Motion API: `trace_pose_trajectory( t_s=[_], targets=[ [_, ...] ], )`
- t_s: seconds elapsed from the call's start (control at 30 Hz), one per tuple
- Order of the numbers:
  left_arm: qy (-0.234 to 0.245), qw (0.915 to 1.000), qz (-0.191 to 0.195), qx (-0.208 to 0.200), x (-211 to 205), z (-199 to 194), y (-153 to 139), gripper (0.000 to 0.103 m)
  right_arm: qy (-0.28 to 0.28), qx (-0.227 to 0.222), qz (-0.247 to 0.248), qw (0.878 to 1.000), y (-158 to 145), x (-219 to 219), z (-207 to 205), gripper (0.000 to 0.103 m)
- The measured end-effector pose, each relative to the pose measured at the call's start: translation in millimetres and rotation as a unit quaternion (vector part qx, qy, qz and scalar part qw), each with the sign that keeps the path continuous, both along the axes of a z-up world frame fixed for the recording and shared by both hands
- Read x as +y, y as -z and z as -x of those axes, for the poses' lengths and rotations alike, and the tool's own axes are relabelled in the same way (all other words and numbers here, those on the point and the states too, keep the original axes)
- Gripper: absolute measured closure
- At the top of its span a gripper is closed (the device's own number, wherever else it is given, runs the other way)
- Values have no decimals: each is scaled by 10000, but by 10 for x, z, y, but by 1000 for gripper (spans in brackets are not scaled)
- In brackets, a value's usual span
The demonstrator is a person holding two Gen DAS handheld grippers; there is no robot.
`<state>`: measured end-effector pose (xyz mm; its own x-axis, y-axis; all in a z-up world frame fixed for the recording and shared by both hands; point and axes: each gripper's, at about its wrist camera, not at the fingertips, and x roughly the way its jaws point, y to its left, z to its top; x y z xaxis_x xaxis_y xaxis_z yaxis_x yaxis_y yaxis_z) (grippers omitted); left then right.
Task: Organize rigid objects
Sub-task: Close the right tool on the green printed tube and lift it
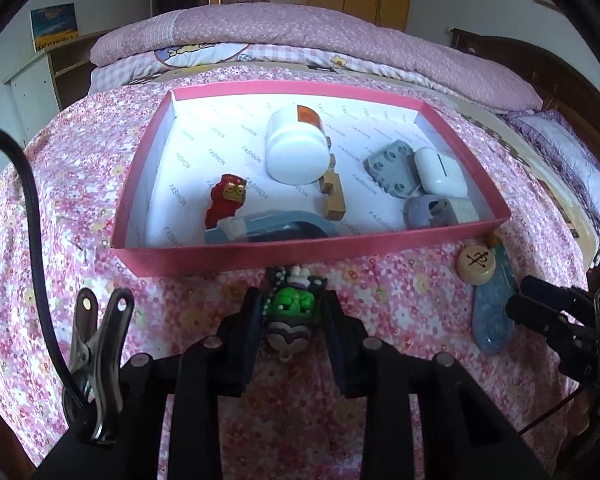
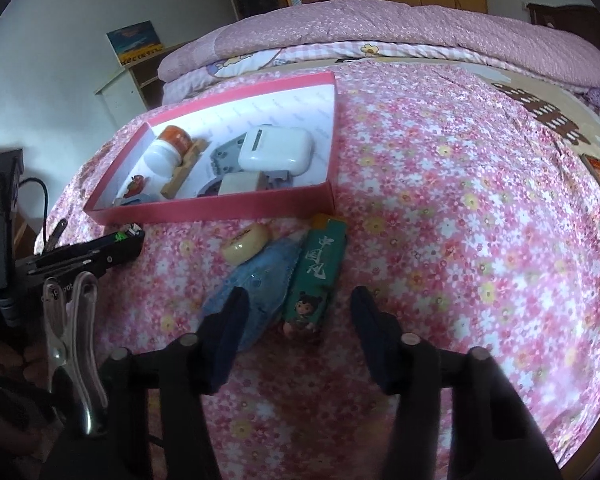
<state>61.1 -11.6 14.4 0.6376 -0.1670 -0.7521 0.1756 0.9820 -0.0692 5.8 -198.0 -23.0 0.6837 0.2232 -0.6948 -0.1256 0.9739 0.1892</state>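
While your left gripper (image 1: 293,312) is squeezing the green toy (image 1: 294,303), your right gripper (image 2: 298,312) is hanging open over the green lighter (image 2: 316,276).

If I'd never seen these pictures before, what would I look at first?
Probably the pink box on the flowery bedspread, full of small things like a white jar and a red figure. Next, the green-faced toy between the left gripper's fingers, just in front of the box. A green lighter lies ahead of the open right gripper.
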Motion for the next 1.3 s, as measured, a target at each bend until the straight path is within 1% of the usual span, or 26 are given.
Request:
trace_pose_trajectory(
  t_s=[0.13,0.3,0.47,0.57,0.7,0.77,0.93,1.03,1.07,1.1,1.13,1.2,1.3],
  targets=[
    [-10,10000,33,15,4,0,4,72,-63,-21,162,9998,-12,23,32,57],
    [-21,9999,158,56,51,13,-3,72,-204,-20,346,9992,-26,30,112,58],
    [-14,9999,97,23,38,25,-3,72,-375,35,587,9976,14,74,150,58],
    [-19,9999,106,30,38,23,-4,72,-318,116,767,9965,54,105,97,58],
    [-27,9999,153,49,42,27,-4,72,-56,96,770,9970,60,38,42,59],
    [-19,9999,116,30,40,26,-3,72,39,74,751,9971,50,8,0,59],
    [10,10000,7,-21,3,22,4,72,43,36,831,9965,45,52,-132,59],
    [35,10000,-32,-45,-17,14,7,72,34,-68,920,9957,58,96,-159,59],
    [38,10000,-39,-44,-17,16,6,72,33,-117,944,9955,61,104,-161,60],
    [46,10000,-29,-39,-13,17,5,72,26,-138,930,9956,60,102,-156,65],
    [51,10000,-10,-31,-6,16,4,72,11,-156,895,9959,57,99,-150,73],
    [49,10000,62,0,17,10,-2,72,5,-167,855,9962,54,87,-140,78],
    [46,9999,148,31,49,17,-10,72,4,-154,746,9971,52,55,-127,79]
  ],
)
